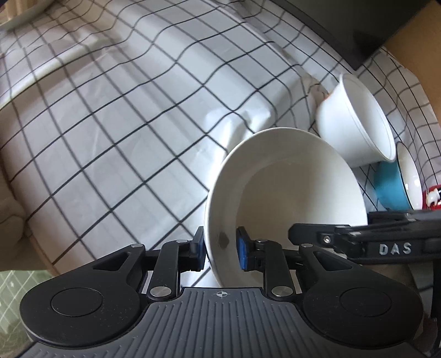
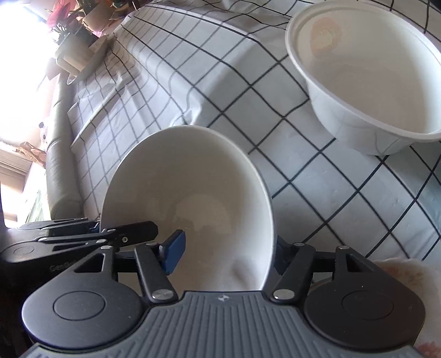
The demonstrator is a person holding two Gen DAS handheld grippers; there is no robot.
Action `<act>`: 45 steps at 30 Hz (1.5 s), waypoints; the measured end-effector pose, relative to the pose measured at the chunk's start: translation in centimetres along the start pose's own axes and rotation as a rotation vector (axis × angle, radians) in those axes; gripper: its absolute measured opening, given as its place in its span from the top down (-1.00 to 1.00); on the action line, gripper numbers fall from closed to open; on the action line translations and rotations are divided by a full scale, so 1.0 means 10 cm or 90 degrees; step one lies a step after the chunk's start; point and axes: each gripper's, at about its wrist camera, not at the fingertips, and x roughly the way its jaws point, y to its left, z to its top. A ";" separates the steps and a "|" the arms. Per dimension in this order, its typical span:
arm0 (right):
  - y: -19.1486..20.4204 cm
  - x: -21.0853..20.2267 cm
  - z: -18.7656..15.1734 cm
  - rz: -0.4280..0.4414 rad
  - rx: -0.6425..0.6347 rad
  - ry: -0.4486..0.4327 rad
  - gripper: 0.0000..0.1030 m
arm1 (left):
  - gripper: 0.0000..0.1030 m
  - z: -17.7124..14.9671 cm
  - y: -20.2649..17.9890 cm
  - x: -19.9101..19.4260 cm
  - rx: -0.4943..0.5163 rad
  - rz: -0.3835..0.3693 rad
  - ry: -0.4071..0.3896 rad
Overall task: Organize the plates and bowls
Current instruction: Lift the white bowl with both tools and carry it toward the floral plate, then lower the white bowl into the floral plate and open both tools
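A white ceramic bowl (image 1: 286,192) is held between both grippers above the checked tablecloth. My left gripper (image 1: 219,249) is shut on its left rim, one blue pad outside, one inside. My right gripper (image 2: 226,252) is shut on the opposite rim of the same bowl (image 2: 198,198); its right pad is hidden behind the wall. The right gripper's fingers show in the left wrist view (image 1: 358,236). A white paper bowl (image 1: 358,124) stands beyond it, also in the right wrist view (image 2: 366,79). A blue bowl with white inside (image 1: 397,187) lies at the right.
The table carries a white cloth with a black grid (image 1: 124,124). A white plate (image 1: 19,16) sits at the far left corner. A black monitor edge (image 1: 344,27) and a brown surface stand behind. A plate (image 2: 88,66), flowers and a grey sofa (image 2: 59,165) lie beyond the table.
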 end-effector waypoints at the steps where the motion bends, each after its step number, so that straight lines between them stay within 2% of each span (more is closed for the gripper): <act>1: 0.03 -0.01 -0.01 0.003 0.003 -0.003 -0.25 | 0.53 0.00 0.02 -0.03 -0.004 0.001 0.001; 7: 0.20 -0.24 -0.08 0.007 0.019 -0.041 -0.25 | 0.53 0.12 -0.06 -0.34 0.053 0.005 -0.013; 12: 0.25 -0.66 -0.26 0.000 0.054 -0.105 -0.25 | 0.53 0.22 -0.36 -0.64 0.134 -0.010 -0.019; 21: -0.03 -1.61 -0.88 -0.062 0.176 -0.240 -0.26 | 0.51 0.19 -1.40 -0.99 0.342 -0.096 -0.047; 27: -0.39 -1.96 -1.40 -0.113 0.287 -0.292 -0.26 | 0.51 -0.09 -2.06 -0.84 0.447 -0.154 0.003; 31: -0.63 -1.93 -1.68 -0.122 0.353 -0.288 -0.26 | 0.51 -0.28 -2.24 -0.57 0.484 -0.157 0.057; 35: -0.71 -1.69 -1.79 -0.133 0.377 -0.252 -0.26 | 0.51 -0.40 -2.21 -0.28 0.491 -0.135 0.110; 43: -0.84 -1.22 -1.73 -0.099 0.385 -0.181 -0.26 | 0.51 -0.43 -1.81 0.12 0.441 -0.099 0.169; 45: -0.88 -1.14 -1.69 -0.099 0.380 -0.166 -0.26 | 0.50 -0.41 -1.76 0.16 0.422 -0.109 0.173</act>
